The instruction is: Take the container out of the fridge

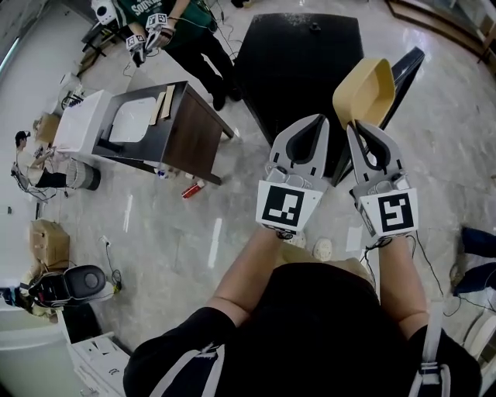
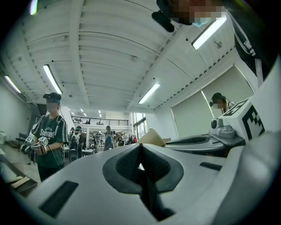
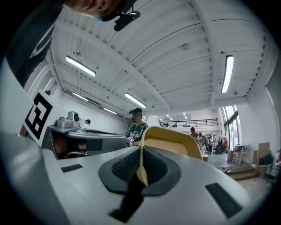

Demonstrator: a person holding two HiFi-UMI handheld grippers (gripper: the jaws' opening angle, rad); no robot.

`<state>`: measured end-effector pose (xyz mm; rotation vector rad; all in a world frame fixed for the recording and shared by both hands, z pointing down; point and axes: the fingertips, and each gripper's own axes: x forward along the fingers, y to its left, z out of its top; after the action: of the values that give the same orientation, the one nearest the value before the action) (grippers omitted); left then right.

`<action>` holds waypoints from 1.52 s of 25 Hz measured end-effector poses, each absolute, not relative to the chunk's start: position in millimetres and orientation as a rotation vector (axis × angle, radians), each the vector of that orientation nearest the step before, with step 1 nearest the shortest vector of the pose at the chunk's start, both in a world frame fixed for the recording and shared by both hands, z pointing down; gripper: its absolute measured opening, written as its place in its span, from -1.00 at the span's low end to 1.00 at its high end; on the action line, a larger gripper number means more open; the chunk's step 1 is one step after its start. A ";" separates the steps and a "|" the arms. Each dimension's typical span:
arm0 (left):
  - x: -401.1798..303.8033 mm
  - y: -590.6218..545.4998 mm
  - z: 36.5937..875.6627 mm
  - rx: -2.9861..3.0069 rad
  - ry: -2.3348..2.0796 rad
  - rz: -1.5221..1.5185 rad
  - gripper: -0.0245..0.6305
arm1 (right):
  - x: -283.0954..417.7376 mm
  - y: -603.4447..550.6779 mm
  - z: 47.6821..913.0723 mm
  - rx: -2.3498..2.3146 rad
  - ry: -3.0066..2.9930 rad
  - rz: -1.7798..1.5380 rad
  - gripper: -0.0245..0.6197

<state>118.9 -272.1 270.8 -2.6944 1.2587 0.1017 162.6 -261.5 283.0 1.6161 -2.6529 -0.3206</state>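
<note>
As I looked down through the head view, the right gripper (image 1: 355, 128) was clamped on the rim of the tan container (image 1: 366, 89). It held the container up in the air ahead of my body, and it showed against the right edge of a black cabinet (image 1: 294, 54). I could not tell whether that cabinet was the fridge. The left gripper (image 1: 319, 122) sat just beside the right one, jaws pressed together on nothing and clear of the container. Off to the left stood a dark desk (image 1: 182, 132) on the pale floor (image 1: 194, 233), with a person in a green shirt (image 1: 190, 19) beyond it.

Through the left gripper view, I saw its jaws closed on each other, only a sliver of light between the pads. The container's edge (image 2: 151, 137) peeked past them to the right, next to the right gripper's body.

Through the right gripper view, the jaws pinched the container's thin wall (image 3: 141, 169) between the pads, its open bowl rising beyond the tips. The left gripper's body sat to the left.
</note>
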 end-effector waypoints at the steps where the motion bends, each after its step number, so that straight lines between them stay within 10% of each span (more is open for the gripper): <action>1: 122.1 -267.9 271.8 -2.693 1.261 0.103 -0.85 | 165.4 -257.2 283.8 1.619 -2.654 -0.318 -0.78; 38: 173.0 -246.7 252.2 -2.642 1.197 0.063 -0.85 | 213.1 -235.9 258.6 1.714 -2.659 -0.444 -0.78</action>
<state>173.0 -246.7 252.2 -2.6425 1.1965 0.0631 213.1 -235.9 258.6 1.7137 -2.6592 -0.4435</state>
